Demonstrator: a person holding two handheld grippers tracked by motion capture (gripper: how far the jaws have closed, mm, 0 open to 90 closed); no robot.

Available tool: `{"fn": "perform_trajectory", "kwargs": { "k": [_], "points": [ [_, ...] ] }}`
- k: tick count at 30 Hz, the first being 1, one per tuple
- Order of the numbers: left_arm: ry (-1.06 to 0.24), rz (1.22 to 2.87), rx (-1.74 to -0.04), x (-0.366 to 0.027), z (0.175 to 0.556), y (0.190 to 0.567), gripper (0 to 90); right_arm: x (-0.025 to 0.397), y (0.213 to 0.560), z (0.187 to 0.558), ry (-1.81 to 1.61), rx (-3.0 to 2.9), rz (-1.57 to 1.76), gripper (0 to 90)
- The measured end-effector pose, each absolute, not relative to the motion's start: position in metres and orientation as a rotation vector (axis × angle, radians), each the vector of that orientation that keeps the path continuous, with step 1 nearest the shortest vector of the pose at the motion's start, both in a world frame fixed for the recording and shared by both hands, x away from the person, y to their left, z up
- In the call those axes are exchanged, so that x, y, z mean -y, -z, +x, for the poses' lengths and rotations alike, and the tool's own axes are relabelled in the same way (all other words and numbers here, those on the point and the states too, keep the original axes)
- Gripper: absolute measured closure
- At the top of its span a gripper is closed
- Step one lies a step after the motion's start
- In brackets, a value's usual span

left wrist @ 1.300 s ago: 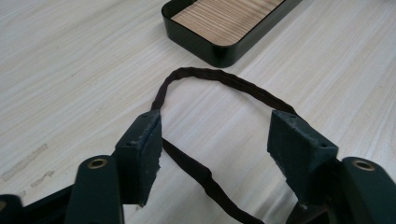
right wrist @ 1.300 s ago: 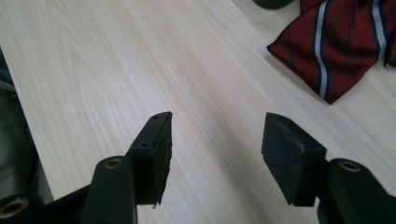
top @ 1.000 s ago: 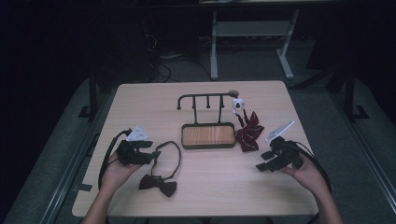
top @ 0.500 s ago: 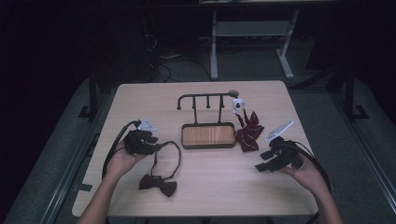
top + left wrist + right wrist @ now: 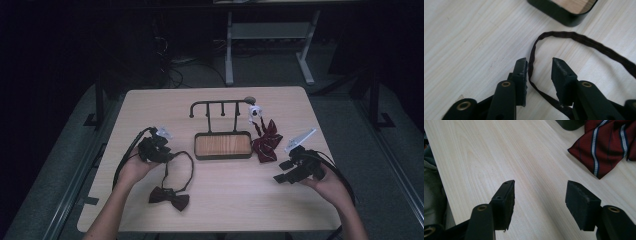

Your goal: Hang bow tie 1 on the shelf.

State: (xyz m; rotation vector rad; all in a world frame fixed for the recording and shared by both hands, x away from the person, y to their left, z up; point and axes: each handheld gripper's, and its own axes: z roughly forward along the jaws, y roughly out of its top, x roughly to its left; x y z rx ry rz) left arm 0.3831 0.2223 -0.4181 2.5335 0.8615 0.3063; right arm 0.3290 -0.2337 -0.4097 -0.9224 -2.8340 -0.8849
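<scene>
A dark bow tie (image 5: 170, 197) lies near the table's front left, and its thin strap (image 5: 189, 167) loops up toward the stand. My left gripper (image 5: 167, 155) is open at the top of that loop. In the left gripper view the strap (image 5: 532, 62) runs between the jaws of the left gripper (image 5: 539, 65), close to the left one, unclamped. A red striped bow tie (image 5: 265, 141) lies right of the stand. My right gripper (image 5: 281, 171) hovers open over bare wood, and in its own view the right gripper (image 5: 540, 192) has the red tie (image 5: 606, 145) ahead to the right.
A black stand with a wooden base (image 5: 222, 145) and a hook rail (image 5: 220, 104) sits mid-table. A small white object (image 5: 255, 111) hangs or rests at the rail's right end. The table's front edge (image 5: 210, 227) is near both forearms.
My left gripper has moved forward and right along the table and turned, so its jaws now straddle the dark strap. The right gripper has stayed where it was.
</scene>
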Motion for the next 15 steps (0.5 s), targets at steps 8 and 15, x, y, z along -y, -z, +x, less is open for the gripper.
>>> {"fn": "perform_trajectory", "kwargs": {
  "k": [8,15],
  "points": [
    [-0.278,2.554,-0.914,-0.224,0.392,0.427,71.1,0.232,0.409,0.328,0.876,2.835,-0.919,40.4],
    [-0.294,2.561,-0.937,-0.223,0.396,0.432,70.4,0.232,0.409,0.328,0.879,2.840,-0.913,40.5]
  ]
}}
